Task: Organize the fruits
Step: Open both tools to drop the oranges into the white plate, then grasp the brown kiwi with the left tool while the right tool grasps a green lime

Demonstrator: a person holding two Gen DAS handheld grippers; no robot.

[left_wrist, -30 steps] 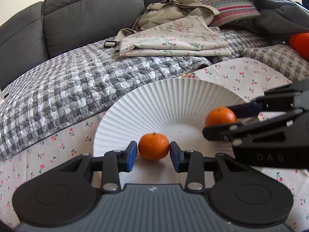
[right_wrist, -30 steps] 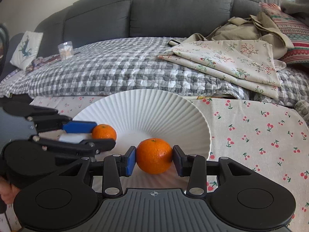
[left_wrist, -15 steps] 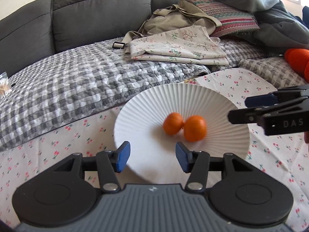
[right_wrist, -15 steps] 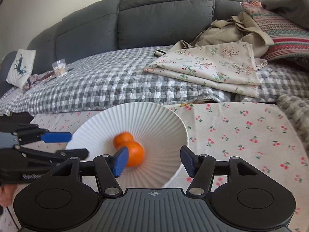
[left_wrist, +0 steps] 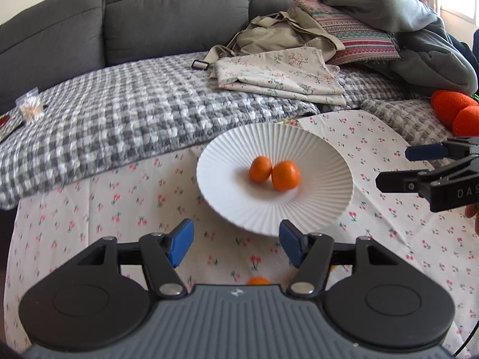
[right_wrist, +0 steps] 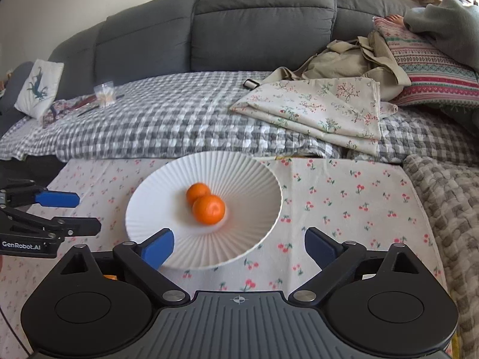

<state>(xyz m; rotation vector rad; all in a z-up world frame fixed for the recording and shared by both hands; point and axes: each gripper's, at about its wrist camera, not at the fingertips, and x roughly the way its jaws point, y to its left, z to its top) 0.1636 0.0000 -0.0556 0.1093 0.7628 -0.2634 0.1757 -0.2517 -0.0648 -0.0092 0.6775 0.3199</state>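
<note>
Resting side by side, touching, in the well of the white ribbed plate (left_wrist: 299,215): two mandarins, the smaller mandarin (left_wrist: 260,169) on the sofa side and the larger mandarin (left_wrist: 285,175) nearer the cameras. Plate sitting on the cherry-print cloth (left_wrist: 89,209), just in front of the grey checked blanket (left_wrist: 119,119).

Left gripper (left_wrist: 236,245) hanging over the cloth short of the plate's near rim, fingers (left_wrist: 179,243) parting, nothing between them. Right gripper (right_wrist: 239,246) likewise over the near rim, fingers (right_wrist: 157,248) spreading wide, nothing held. Each visible at the edge of the other's view, well clear of the fruit.

Looks like the release step for this pair, both pieces delivered and both tools free. Task seemingly not finished: a sliver of another orange fruit (left_wrist: 258,281) peeking out on the cloth just under the left gripper's body, and a small orange patch low on the left in the right wrist view, perhaps the same piece. Orange rounded things (left_wrist: 452,110) at the far right on the sofa, too unclear to call fruit.

Next move probably calls for tilting down toward that near fruit, centring it between spread fingers, then closing gently. Risk of it rolling on the soft cloth if nudged off-centre.
</note>
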